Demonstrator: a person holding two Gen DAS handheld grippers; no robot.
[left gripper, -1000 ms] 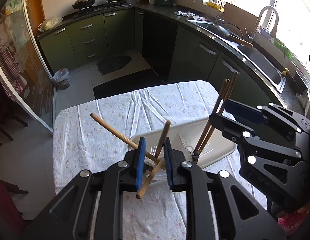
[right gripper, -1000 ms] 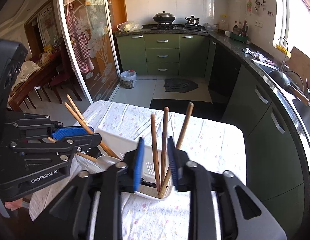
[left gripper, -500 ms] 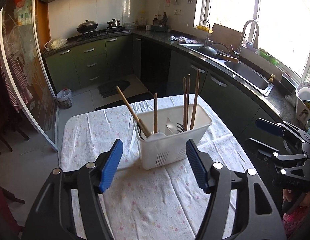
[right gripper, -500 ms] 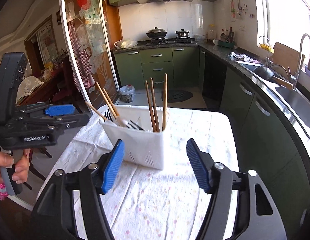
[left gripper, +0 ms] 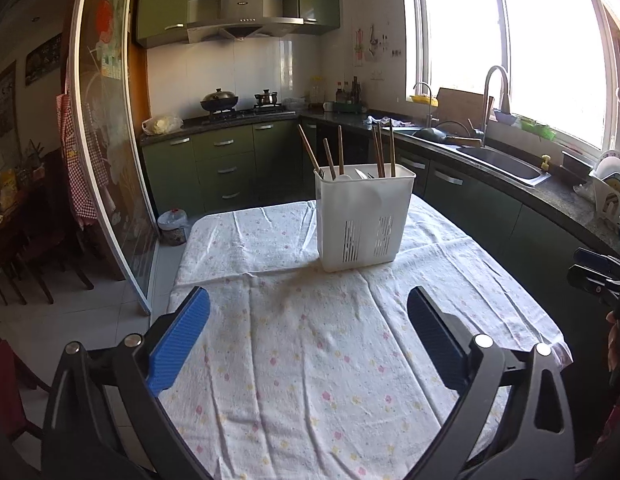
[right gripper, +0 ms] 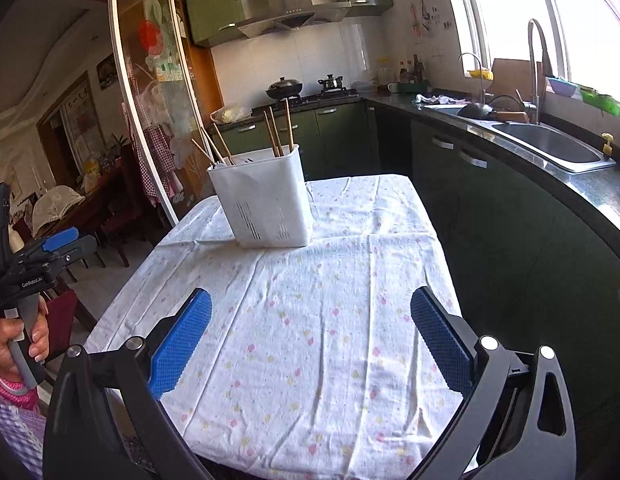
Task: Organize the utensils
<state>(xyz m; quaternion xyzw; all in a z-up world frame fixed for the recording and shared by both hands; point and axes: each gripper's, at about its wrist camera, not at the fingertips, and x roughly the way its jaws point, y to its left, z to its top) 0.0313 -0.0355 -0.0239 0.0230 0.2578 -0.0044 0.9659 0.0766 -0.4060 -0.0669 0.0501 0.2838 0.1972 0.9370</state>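
White plastic caddy (left gripper: 364, 216) at far table end holds all utensils (left gripper: 342, 156); both grippers, left (left gripper: 308, 344) and right (right gripper: 310, 340), just opened, empty; task looks done.

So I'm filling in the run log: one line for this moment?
left claw open, empty, just opened | right claw likewise | utensils in caddy | stage: pulled back

Left tool (left gripper: 308, 338): matte black plastic frame, two angled fingers, blue ribbed rubber pads (left gripper: 178, 346), round silver screw heads at the joints; white "GenRobot.AI" lettering on its side, grey handle.
Right tool (right gripper: 310, 340): same build.
Person's left hand (right gripper: 18, 344): pink cuff, purple-checked sleeve (right gripper: 14, 436).
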